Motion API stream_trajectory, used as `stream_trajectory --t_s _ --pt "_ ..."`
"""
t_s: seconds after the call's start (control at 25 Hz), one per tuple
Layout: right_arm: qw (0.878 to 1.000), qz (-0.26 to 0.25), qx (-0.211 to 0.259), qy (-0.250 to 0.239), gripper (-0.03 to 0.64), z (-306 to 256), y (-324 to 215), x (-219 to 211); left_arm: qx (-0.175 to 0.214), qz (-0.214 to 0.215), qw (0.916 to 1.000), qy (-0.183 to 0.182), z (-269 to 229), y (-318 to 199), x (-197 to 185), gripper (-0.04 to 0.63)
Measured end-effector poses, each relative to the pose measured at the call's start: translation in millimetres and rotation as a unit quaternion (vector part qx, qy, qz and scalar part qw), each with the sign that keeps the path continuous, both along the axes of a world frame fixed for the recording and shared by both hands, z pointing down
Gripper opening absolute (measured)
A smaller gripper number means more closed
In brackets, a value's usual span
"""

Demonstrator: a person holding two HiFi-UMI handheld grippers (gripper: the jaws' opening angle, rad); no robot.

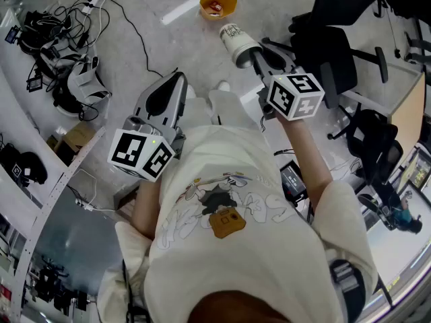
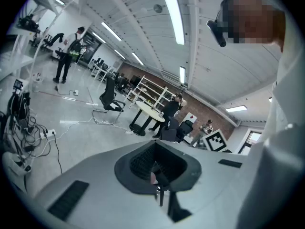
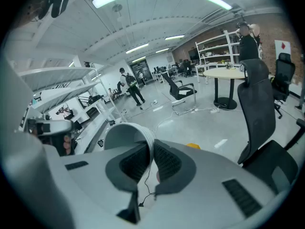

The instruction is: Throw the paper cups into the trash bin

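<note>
Over the grey floor [image 1: 168, 42], standing, both grippers held out in front of me.

Right gripper [image 1: 258, 54]: jaws clenched on the wall of a white paper cup [image 1: 237, 41]. The right gripper view shows one jaw inside the cup's mouth and one outside, pinching the rim [image 3: 148, 144] between the pads. The cup hangs in the air on its side, mouth toward me and base pointing away.

Orange trash bin [image 1: 217, 2]: on the floor, just beyond the cup's base in the head view and apart from it. Something pale and red lies inside, too small to tell. In the right gripper view only a yellow sliver of the bin [image 3: 193, 146] shows past the jaws.

Left gripper [image 1: 176, 81]: jaws pressed together with nothing between them, confirmed in the left gripper view [image 2: 155, 165]. It sits lower and to the left of the right one, well apart from the cup.

Surroundings: tangle of black cables [image 1: 50, 25] on the floor far left; black office chair [image 1: 330, 52] close on the right.
</note>
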State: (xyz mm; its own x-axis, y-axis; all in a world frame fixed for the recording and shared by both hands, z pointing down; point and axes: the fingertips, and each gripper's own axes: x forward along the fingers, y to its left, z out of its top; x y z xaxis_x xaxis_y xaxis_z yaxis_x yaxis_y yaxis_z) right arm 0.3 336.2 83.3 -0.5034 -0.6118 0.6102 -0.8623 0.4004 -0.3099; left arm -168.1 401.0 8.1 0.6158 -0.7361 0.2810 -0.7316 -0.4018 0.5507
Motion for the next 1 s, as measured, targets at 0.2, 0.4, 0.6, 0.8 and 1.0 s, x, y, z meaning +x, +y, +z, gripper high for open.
stream_trajectory --t_s 0.2,0.4,0.6,0.8,1.0 --pt "0.999 0.023 0.005 -0.027 0.028 -37.6 68.0 12.5 -0.015 -0.002 0.9997 -0.021 -3.7 25.3 27.8 0.003" --pt "0.998 0.041 0.025 -0.051 0.028 -49.6 106.6 26.3 0.002 0.022 0.9992 -0.033 -8.8 44.5 76.5 0.003" --pt "0.995 0.042 0.027 -0.082 0.028 -52.6 123.4 32.7 0.007 0.028 0.999 -0.034 -14.5 66.1 105.2 0.003" --pt "0.991 0.045 0.036 -0.12 0.028 -61.6 129.1 41.2 0.011 0.03 0.9987 -0.04 -17.9 74.8 117.5 0.003" --pt "0.99 0.055 0.048 -0.12 0.028 -67.4 136.2 67.0 0.015 0.024 0.9987 -0.043 -22.1 79.4 128.8 0.003"
